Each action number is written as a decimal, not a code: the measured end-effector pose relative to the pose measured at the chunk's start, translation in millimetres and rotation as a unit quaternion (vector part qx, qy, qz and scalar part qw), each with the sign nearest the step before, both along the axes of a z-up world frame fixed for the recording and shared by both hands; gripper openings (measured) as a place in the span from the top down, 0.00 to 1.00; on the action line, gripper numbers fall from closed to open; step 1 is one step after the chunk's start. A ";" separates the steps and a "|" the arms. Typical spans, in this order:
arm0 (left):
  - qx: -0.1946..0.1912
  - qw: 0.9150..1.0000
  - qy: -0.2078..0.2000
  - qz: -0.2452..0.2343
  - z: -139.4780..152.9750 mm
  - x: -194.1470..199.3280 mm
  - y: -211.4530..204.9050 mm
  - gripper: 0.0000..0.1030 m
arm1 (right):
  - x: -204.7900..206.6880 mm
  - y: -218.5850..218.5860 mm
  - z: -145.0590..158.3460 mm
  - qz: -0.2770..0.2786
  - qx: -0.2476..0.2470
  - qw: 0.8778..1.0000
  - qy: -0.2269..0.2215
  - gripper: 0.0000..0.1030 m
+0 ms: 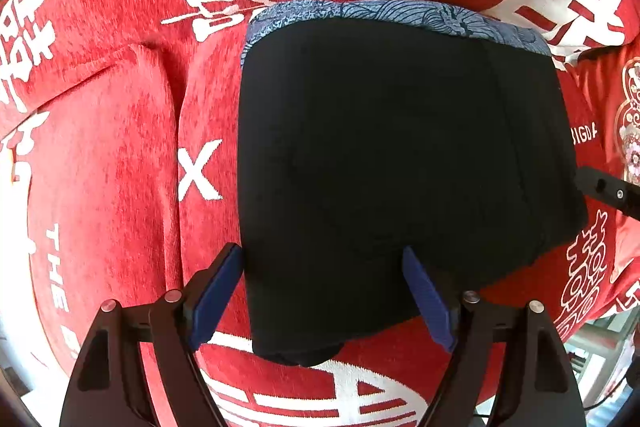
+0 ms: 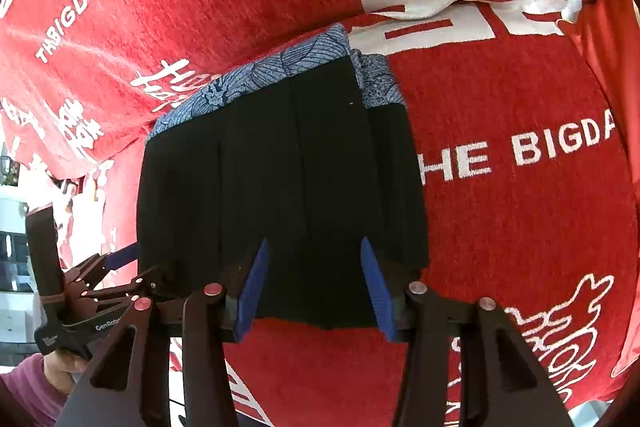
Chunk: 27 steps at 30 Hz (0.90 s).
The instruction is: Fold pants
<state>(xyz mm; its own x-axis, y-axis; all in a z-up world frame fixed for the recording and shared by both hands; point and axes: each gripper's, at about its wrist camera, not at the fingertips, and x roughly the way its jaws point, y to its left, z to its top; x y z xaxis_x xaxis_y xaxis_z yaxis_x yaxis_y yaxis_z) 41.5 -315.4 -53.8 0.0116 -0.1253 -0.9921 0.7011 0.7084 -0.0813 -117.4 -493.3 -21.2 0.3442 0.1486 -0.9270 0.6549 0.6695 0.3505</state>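
Observation:
The black pants [image 1: 400,167] lie folded into a compact rectangle on the red cloth, with a blue patterned waistband [image 1: 400,13] along the far edge. My left gripper [image 1: 324,255] is open over the near edge of the pants, its blue pads on either side. In the right wrist view the same pants [image 2: 280,187] and waistband [image 2: 264,75] show. My right gripper [image 2: 312,247] is open over their near edge. The left gripper [image 2: 120,259] shows at the pants' left side, held by a hand.
A red plush cloth with white characters and lettering [image 1: 120,167] covers the surface [image 2: 520,227]. It has a raised fold on the left [image 1: 160,75]. A second red cloth lies at the right [image 1: 612,115]. The table edge is at the lower right [image 1: 600,347].

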 end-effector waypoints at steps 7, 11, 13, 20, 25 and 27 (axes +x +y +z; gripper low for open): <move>0.003 1.000 0.008 0.000 0.4 3.8 0.1 0.20 | -6.1 -1.9 2.5 0.002 0.001 1.000 -0.003 0.41; 0.000 1.000 0.016 0.008 0.7 6.3 0.9 0.20 | -16.0 -7.5 -0.1 -0.010 0.007 1.000 0.003 0.41; -0.012 0.999 0.029 0.017 0.2 8.1 1.7 0.20 | -20.1 -10.2 -1.5 -0.015 0.011 1.000 0.006 0.41; -0.023 0.999 0.025 0.009 8.5 15.4 0.0 0.20 | -30.5 -15.0 -4.6 -0.016 0.022 1.000 0.011 0.41; -0.038 0.999 0.006 0.014 20.0 32.4 0.3 0.20 | -32.7 -16.3 -5.6 -0.018 0.025 0.999 0.012 0.41; -0.034 0.999 -0.003 0.022 20.3 42.6 0.1 0.20 | -33.2 -17.4 -5.3 -0.019 0.024 0.999 0.011 0.41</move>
<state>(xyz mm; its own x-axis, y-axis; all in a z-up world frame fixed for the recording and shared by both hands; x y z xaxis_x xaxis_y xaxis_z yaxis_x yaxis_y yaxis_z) 84.2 -315.2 -33.5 0.0246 -0.1926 -0.9810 0.6703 0.7312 -0.1267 -150.6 -510.6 -26.5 0.3299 0.1804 -0.9266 0.6873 0.6270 0.3668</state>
